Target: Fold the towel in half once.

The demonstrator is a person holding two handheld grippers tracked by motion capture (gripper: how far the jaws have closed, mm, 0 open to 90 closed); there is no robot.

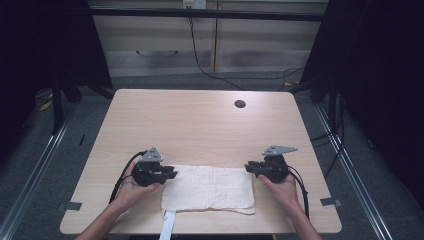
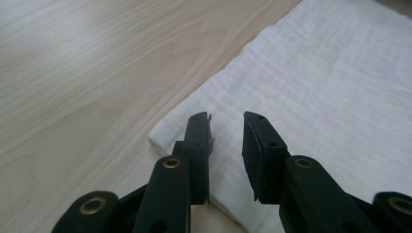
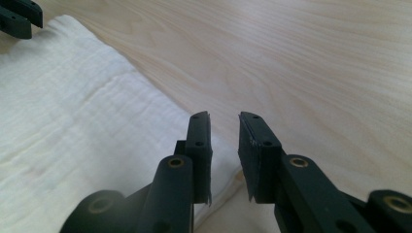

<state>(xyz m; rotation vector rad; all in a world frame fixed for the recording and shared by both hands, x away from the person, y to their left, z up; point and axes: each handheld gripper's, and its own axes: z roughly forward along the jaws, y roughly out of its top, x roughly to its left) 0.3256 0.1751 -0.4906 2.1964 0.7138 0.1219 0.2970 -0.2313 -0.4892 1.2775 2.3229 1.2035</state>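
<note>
Both claws [image 1: 174, 173] [image 1: 248, 167] hover parted at the white cloth's [image 1: 210, 189] far corners.

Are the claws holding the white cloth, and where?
No, nothing is held. The left claw hovers open at one far corner of the cloth, the right claw open at the other; the gap between each pair of jaws is empty.

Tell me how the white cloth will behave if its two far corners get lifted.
The white cloth lies flat with soft creases, so it will probably sag between the corners rather than hold shape. Its thin, crinkled weave looks light. A strip hangs over the table edge, so it would likely trail along.
</note>
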